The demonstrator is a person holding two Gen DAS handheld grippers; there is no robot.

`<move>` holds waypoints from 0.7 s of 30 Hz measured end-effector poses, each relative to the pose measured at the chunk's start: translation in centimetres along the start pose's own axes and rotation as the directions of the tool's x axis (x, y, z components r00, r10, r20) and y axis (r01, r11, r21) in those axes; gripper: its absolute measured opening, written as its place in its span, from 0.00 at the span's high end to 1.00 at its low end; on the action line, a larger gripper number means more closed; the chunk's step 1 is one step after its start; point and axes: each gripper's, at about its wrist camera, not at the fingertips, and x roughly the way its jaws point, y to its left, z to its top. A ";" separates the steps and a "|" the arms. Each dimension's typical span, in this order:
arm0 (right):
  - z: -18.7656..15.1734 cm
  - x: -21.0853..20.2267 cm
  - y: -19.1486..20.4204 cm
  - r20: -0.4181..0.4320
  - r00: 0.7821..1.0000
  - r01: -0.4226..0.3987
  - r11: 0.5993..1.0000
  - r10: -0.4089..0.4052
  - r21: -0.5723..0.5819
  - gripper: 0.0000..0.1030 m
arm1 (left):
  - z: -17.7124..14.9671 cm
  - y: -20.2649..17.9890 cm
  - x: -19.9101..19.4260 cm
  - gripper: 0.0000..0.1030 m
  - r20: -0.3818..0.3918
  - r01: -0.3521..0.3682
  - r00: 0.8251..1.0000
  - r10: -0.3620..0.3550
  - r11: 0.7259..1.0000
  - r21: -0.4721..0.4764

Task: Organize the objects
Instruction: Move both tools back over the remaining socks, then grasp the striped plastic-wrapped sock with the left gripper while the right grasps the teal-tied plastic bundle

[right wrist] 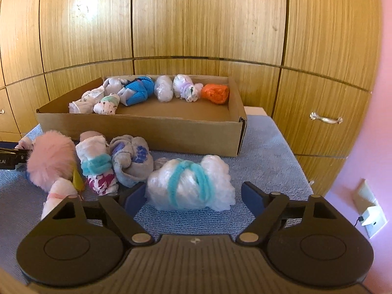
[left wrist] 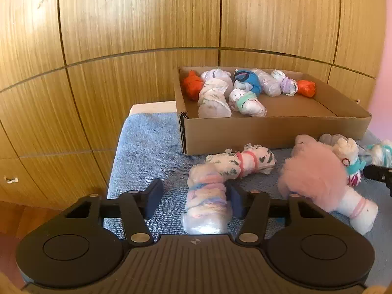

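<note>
Left gripper [left wrist: 194, 199]: jaws wide apart, gripping nothing.
Pastel bundle [left wrist: 208, 205]: on blue towel [left wrist: 147, 142], between left jaws, against the right pad; long axis along the fingers.
Right gripper [right wrist: 193, 196]: wide open, empty.
Teal-tied white bundle [right wrist: 191, 186]: between right jaws, long axis crosswise.
Cardboard box [right wrist: 147, 129]: just behind, part-filled.

Pastel bundle [left wrist: 208, 203] between spread fingers [left wrist: 153, 197]

Both tools are held low over the worktop, fingers pointed forward. The left tool [left wrist: 193, 197] is spread wide, its right pad [left wrist: 234, 199] pressed against a bundle while the left pad sits clear. The right tool [right wrist: 193, 196] is opened wide too, nothing gripped.
</note>
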 end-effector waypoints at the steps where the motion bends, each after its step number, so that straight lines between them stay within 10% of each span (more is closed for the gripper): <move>1: 0.0 -0.1 -0.1 0.005 1.000 0.001 1.000 -0.001 0.005 0.29 | -0.1 -0.1 -0.1 0.44 0.003 -0.003 1.000 0.003 1.000 0.001; 21: -0.3 -2.1 -1.7 0.052 0.998 -0.047 0.996 0.043 0.073 0.42 | -0.8 -0.3 -1.9 0.66 -0.002 0.018 1.000 -0.018 1.000 -0.019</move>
